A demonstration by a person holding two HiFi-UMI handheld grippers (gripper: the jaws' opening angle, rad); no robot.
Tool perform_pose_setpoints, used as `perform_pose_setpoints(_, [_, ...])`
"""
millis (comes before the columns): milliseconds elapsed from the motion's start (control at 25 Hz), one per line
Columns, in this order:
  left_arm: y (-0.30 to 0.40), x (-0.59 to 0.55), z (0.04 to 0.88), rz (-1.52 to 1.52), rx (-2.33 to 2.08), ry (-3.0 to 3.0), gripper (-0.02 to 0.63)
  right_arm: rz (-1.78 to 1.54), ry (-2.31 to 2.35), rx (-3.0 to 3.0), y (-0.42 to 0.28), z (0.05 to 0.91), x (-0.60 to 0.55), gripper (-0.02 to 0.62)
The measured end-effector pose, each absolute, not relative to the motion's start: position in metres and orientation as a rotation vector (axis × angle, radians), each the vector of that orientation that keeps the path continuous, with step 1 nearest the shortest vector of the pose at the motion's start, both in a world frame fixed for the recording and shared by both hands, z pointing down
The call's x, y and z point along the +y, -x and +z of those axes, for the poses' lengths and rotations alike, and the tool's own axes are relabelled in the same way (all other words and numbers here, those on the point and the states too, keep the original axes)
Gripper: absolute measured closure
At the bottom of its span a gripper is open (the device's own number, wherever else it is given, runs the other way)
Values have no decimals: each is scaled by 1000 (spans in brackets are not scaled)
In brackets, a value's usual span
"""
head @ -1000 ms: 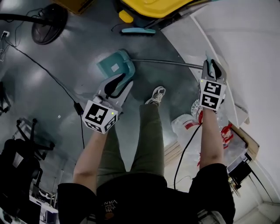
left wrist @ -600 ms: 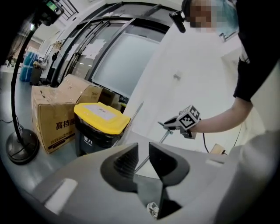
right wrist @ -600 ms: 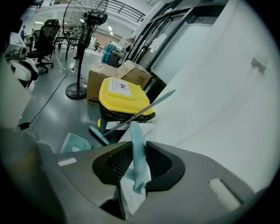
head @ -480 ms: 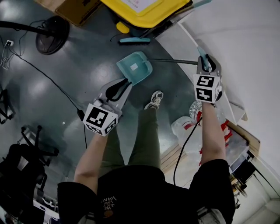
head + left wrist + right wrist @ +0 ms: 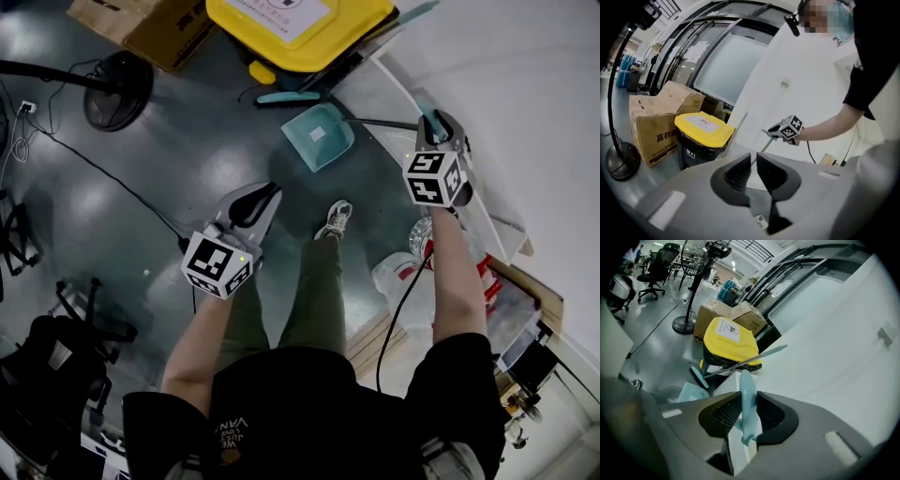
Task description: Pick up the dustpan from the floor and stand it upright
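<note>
Dim head view, floor (image 5: 94, 202) glare; gripper views fisheye, corners dark.

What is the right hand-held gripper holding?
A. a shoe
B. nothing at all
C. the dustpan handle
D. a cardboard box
C: in the right gripper view the teal dustpan handle sits between the jaws of the right hand-held gripper, though those jaws are opening slightly.

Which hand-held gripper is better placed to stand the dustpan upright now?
The right hand-held gripper: the dustpan handle is between its jaws, which are opening. The left hand-held gripper is away from it, jaws closing on nothing.
</note>
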State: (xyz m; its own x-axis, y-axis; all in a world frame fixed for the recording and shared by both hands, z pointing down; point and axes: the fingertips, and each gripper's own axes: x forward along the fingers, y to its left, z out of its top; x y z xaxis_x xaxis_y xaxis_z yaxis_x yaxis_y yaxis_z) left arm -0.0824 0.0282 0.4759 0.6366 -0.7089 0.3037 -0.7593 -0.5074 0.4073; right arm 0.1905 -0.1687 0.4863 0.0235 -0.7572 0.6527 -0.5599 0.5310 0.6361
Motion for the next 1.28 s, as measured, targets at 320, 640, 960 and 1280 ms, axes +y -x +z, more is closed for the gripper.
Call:
perform_pose_setpoints(320, [70,25,465,139,-1114,-2379,532,-263,-1145,-1627,-202,475,-175,505])
perform_pose_setpoints(640, [50,25,464,158,-1060,-2398,546,-302,-1167,-1629,-205,482,-170,503])
perform_pose_setpoints(960, [43,24,466,174,-1038,-2387,552,-224,-1175,-1742,-191,490,-147,500])
perform_pose_setpoints(1280, [34,15,445,152,-1015,-2419,552,-81,-1196,-1840,-168,494,-115,491])
